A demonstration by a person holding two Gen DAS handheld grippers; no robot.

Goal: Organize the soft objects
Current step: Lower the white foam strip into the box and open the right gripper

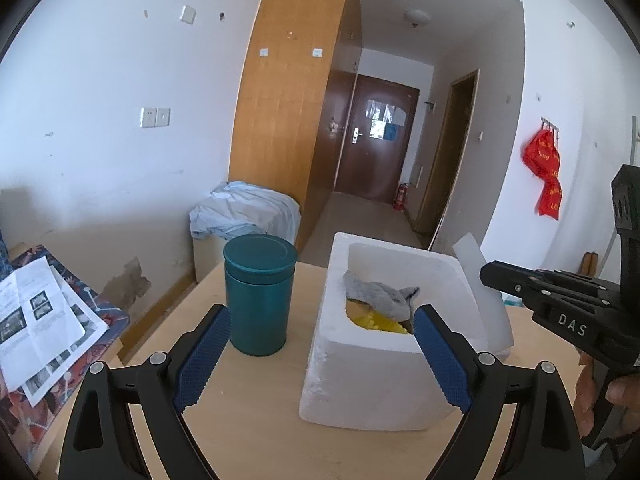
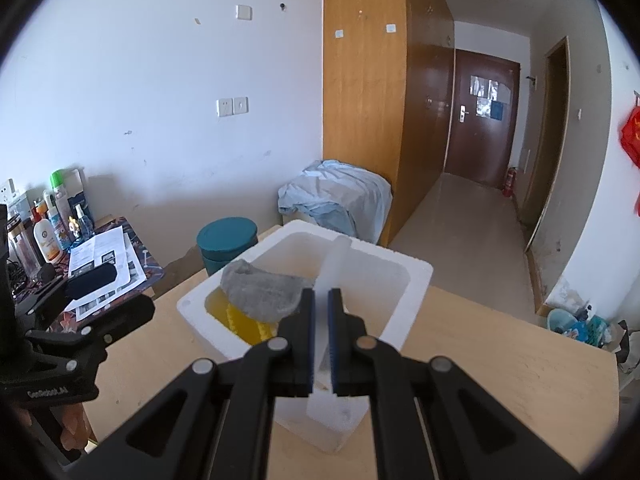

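Observation:
A white foam box (image 1: 372, 364) stands on the light wooden table (image 1: 256, 432). Inside it a grey cloth (image 1: 380, 294) lies over a yellow soft object (image 1: 380, 324). My left gripper (image 1: 320, 356) is open and empty, its blue pads either side of the box's near left corner. My right gripper (image 2: 320, 336) is shut on a thin white foam sheet (image 2: 332, 276), held upright over the box (image 2: 416, 276). The grey cloth (image 2: 260, 294) and yellow object (image 2: 244, 322) show to its left. The sheet (image 1: 484, 292) and right gripper (image 1: 492, 276) also show in the left wrist view.
A teal lidded canister (image 1: 258, 292) stands on the table left of the box. A side table (image 2: 132, 264) with papers (image 2: 104, 268) and bottles (image 2: 48, 224) is at the left. A blue sheet-covered cabinet (image 2: 336, 200) and a wooden wardrobe (image 2: 372, 100) stand behind.

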